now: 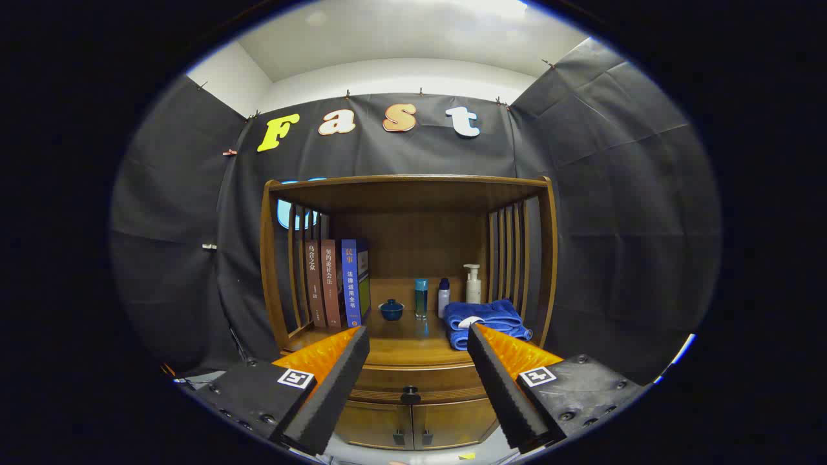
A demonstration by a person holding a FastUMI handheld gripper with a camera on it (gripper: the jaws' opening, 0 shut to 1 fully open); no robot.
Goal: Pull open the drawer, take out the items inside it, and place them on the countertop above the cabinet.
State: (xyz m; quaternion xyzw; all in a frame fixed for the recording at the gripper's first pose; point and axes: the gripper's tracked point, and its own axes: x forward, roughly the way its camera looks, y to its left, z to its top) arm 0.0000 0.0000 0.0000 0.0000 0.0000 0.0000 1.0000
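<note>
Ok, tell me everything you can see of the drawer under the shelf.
The drawer is a wide, shallow wooden front, brown like the cabinet, with grooved edging and one dark knob at its middle. It looks shut, flush below the countertop and above two small doors. The open gripper hangs before it, touching nothing.

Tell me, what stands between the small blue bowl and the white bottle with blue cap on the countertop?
In the gripper view, a tall teal bottle stands between the blue bowl and the white bottle. The open gripper hovers above the drawer knob.
</note>
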